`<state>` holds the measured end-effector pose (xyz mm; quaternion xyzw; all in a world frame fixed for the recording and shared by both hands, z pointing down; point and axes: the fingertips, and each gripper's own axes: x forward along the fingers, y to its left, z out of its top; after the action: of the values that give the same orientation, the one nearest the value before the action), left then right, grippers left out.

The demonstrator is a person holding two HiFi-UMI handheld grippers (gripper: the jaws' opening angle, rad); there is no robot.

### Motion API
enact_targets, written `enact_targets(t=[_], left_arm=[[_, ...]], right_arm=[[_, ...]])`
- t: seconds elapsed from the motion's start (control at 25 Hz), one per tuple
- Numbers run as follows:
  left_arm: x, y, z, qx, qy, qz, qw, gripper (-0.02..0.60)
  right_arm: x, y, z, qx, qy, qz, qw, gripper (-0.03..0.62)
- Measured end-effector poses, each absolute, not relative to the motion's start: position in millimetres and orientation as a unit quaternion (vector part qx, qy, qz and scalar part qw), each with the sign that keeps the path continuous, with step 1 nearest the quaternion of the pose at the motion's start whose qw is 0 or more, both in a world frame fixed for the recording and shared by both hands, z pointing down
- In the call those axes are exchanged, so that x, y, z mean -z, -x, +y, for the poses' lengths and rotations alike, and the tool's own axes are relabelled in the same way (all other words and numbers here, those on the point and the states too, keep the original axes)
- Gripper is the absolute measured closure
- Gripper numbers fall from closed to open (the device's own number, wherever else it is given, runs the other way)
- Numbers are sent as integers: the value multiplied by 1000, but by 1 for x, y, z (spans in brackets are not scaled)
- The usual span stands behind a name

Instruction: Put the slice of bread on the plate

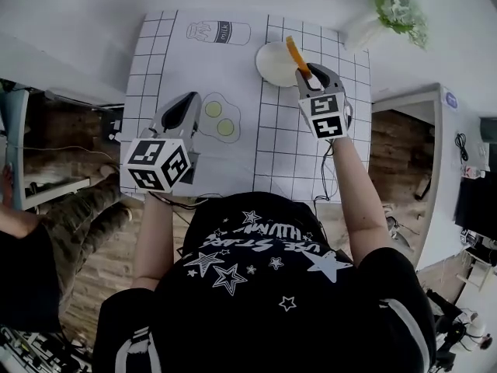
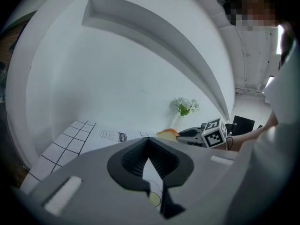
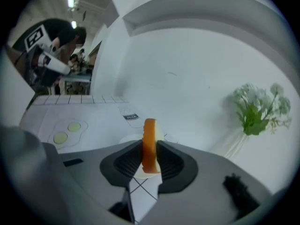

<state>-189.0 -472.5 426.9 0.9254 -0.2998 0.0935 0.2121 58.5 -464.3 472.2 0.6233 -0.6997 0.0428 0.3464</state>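
An orange-crusted slice of bread [image 1: 296, 56] stands on edge between the jaws of my right gripper [image 1: 307, 72], which is shut on it. In the right gripper view the slice [image 3: 149, 144] sits upright between the dark pads, just above the white plate [image 3: 125, 138]. In the head view the plate [image 1: 272, 64] lies at the far side of the gridded mat, and the slice hangs over its right rim. My left gripper [image 1: 189, 99] hovers over the mat's left half, shut and empty. Its view shows the slice [image 2: 168, 134] far off to the right.
The white mat carries a printed milk bottle [image 1: 220, 32] and a fried-egg drawing [image 1: 220, 118]. A vase of white flowers [image 1: 396, 10] stands at the table's far right corner, close to the plate. Another person's legs [image 1: 93, 208] are beside the table at the left.
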Motion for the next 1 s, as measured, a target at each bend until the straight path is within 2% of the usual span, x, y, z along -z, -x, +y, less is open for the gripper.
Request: enact_targets(t=[0.12,0.48,1.0], left_arm=[[-432,190,-472,-95,-928,-289,217,572],[-448,188,-466,-105,-933,-253,235,572],[-458,199,-447,-125,-931,-253,232,572]], right_arm=[[-486,-45,-467,7,-595,-692,409,496],[-534,-10,-461,48,-537,-676,502,494],[-565,4,-462,1,-547,-678,491,473]])
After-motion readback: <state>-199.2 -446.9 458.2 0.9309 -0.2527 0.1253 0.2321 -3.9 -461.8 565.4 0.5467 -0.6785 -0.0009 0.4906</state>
